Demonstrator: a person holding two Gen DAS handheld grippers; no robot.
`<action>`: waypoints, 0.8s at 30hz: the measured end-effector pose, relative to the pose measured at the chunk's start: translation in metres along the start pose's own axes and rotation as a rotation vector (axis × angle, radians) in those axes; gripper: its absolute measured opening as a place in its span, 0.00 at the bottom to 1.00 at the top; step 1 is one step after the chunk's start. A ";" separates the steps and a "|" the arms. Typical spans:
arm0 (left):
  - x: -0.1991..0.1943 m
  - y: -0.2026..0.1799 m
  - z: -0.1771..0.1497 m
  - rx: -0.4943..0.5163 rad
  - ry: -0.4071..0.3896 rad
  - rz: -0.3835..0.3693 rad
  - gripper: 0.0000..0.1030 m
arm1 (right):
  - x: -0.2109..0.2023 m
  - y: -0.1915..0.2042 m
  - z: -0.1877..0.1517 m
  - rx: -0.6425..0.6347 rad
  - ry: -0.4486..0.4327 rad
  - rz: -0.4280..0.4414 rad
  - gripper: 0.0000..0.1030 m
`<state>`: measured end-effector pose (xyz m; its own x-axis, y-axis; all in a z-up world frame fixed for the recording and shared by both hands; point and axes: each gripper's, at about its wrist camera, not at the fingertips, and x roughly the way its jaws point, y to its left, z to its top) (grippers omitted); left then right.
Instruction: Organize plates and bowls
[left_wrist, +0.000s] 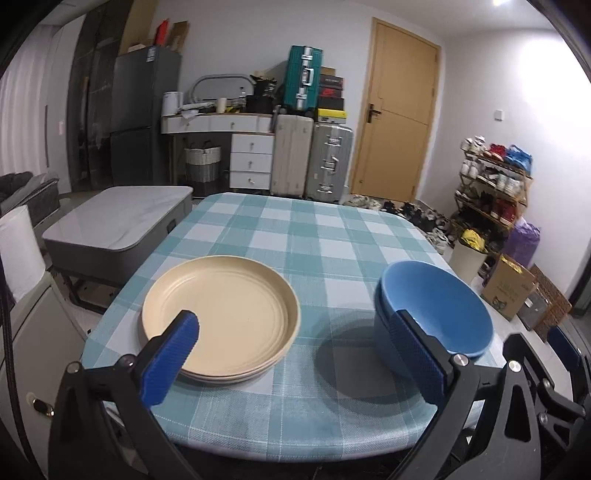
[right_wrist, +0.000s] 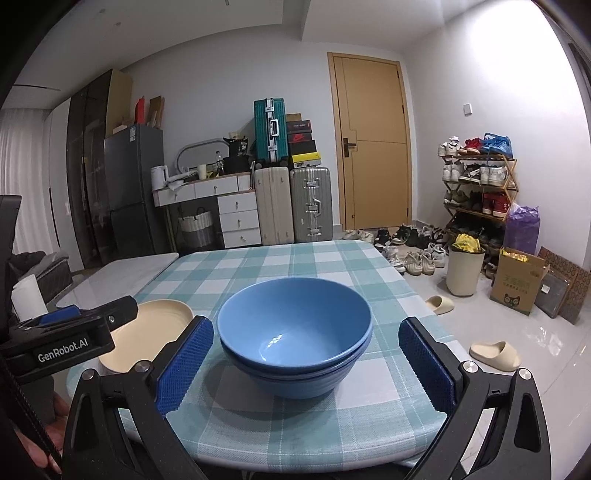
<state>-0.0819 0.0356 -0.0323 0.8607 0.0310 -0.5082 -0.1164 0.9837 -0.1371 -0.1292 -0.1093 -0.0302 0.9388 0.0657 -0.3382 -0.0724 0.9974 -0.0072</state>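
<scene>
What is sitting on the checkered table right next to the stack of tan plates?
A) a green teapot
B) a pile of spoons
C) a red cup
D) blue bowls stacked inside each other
D: the blue bowls sit nested on the checkered table, beside the tan plates, and both the left claw and the right claw are open and empty.

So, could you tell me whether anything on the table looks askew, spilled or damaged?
Nothing stands out. The cream plates sit neatly stacked, the blue bowls are nested upright beside them, and the checked tablecloth shows no spills.
</scene>
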 end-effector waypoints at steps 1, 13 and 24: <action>0.001 0.000 0.000 -0.001 0.004 0.018 1.00 | 0.001 0.001 -0.001 -0.001 0.002 0.003 0.99; 0.039 0.001 -0.006 -0.019 0.128 -0.028 1.00 | 0.013 -0.010 0.002 -0.018 -0.006 0.024 0.99; 0.085 -0.043 0.042 0.114 0.232 -0.176 1.00 | 0.083 -0.080 0.038 0.077 0.157 0.063 0.99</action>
<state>0.0171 0.0036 -0.0336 0.7252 -0.1698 -0.6672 0.0916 0.9843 -0.1509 -0.0323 -0.1820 -0.0218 0.8689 0.1285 -0.4781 -0.0981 0.9913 0.0883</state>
